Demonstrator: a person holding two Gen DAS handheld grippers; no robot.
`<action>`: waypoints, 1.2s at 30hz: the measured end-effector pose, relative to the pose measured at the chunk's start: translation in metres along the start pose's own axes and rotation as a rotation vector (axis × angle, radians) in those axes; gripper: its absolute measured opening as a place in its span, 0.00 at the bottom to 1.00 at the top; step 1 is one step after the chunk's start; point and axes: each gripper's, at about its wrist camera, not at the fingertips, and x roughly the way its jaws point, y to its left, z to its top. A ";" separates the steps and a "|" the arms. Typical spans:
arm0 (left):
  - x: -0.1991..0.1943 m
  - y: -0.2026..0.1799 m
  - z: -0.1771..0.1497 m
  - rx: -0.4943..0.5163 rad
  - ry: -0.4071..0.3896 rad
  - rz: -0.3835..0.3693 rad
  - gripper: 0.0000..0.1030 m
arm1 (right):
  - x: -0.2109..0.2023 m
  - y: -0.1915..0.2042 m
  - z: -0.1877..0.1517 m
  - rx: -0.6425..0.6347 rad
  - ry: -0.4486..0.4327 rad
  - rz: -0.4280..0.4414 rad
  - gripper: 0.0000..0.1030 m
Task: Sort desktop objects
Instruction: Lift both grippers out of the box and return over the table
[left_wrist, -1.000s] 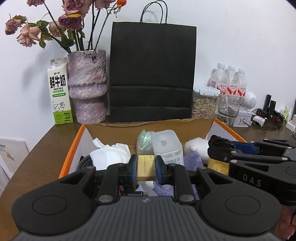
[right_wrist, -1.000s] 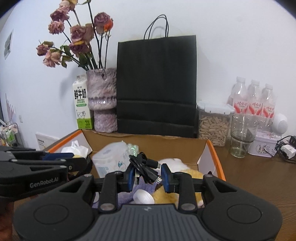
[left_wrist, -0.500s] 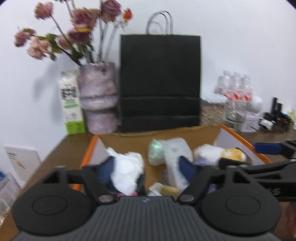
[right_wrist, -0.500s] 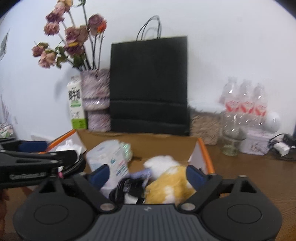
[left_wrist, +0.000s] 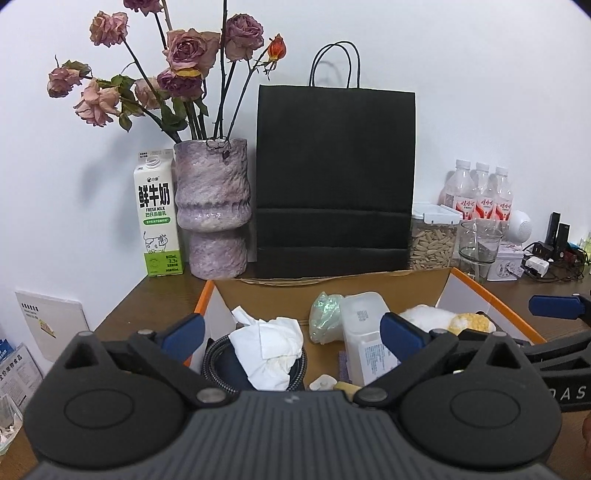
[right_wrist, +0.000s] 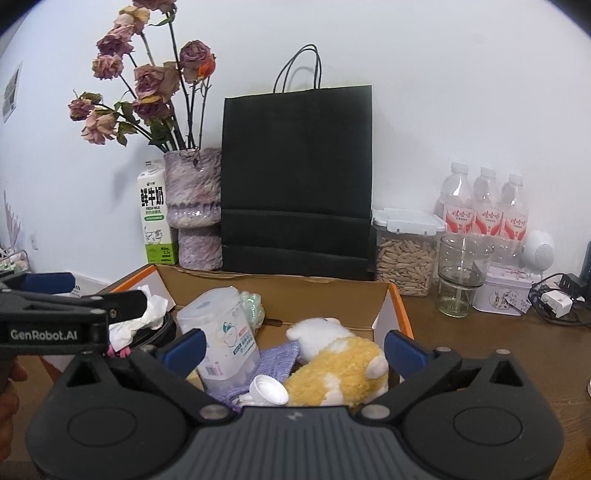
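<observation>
Both tongs, left (left_wrist: 291, 336) and right (right_wrist: 293, 347), were opening over the box (right_wrist: 280, 293), nothing clamped. Inside lay a tissue (left_wrist: 269, 347), a container (right_wrist: 225, 336) and a plush toy (right_wrist: 340, 362).

The milk carton (left_wrist: 157, 218), far left beside the vase (left_wrist: 212, 206), reads 鲜牛奶 with "FRESH MILK" beneath, and "3.3" in its green band (the smaller print is too fine to make out). In the right wrist view the side of the left gripper (right_wrist: 55, 325) carries "GenRobot.AI". In the left wrist view the right gripper (left_wrist: 565, 384), near right, shows "DAS" at the frame edge.
</observation>
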 end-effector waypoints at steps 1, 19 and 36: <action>-0.001 0.000 0.000 0.001 -0.003 -0.001 1.00 | -0.001 0.001 0.000 -0.003 -0.002 0.001 1.00; -0.045 0.012 -0.024 0.033 -0.038 -0.025 1.00 | -0.042 0.007 -0.020 -0.049 -0.006 0.006 1.00; -0.065 0.028 -0.075 0.016 0.128 -0.034 1.00 | -0.069 0.021 -0.076 -0.072 0.133 0.000 0.99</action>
